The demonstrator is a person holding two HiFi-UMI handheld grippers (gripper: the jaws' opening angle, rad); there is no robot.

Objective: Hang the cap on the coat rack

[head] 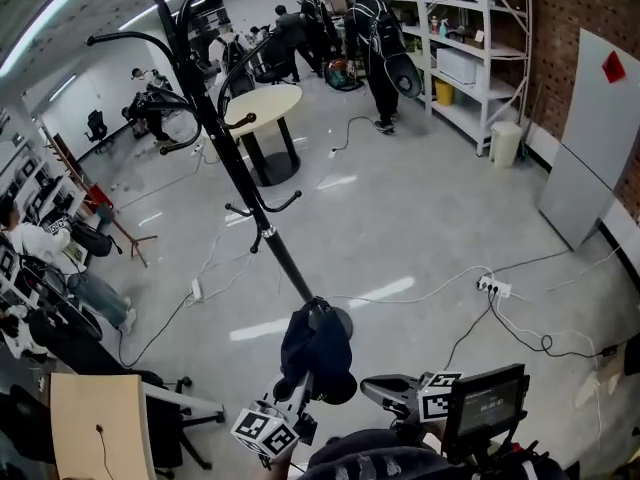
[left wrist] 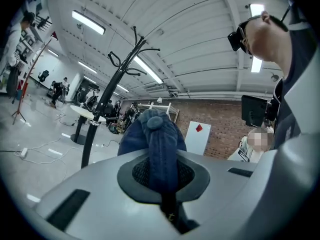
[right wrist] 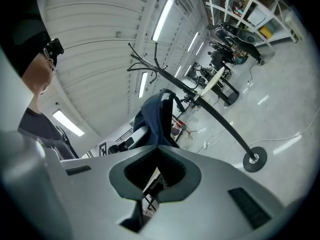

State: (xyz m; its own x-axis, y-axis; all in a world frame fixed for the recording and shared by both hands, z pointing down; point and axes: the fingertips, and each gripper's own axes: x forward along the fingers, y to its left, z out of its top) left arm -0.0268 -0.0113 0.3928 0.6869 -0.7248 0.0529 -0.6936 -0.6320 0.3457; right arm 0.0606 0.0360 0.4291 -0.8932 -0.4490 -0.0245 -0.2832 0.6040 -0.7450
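Observation:
A dark blue cap [head: 315,353] hangs low in the head view, just before the foot of a black coat rack [head: 230,158]. My left gripper [head: 300,393] holds it from below, shut on the cloth; in the left gripper view the cap [left wrist: 157,144] stands up out of the closed jaws [left wrist: 162,179], with the rack [left wrist: 107,96] beyond at the left. My right gripper [head: 365,385] comes in from the right, its tips meeting on the cap's lower edge [right wrist: 155,116]. Its own view shows the jaws [right wrist: 157,148] shut and the rack [right wrist: 200,101] slanting behind.
The rack's round base [head: 345,320] rests on the grey floor among cables and a power strip [head: 495,288]. A round table [head: 262,108], metal shelves [head: 470,58] and several people stand at the back. A white board [head: 595,138] leans at the right; a chair [head: 95,418] is bottom left.

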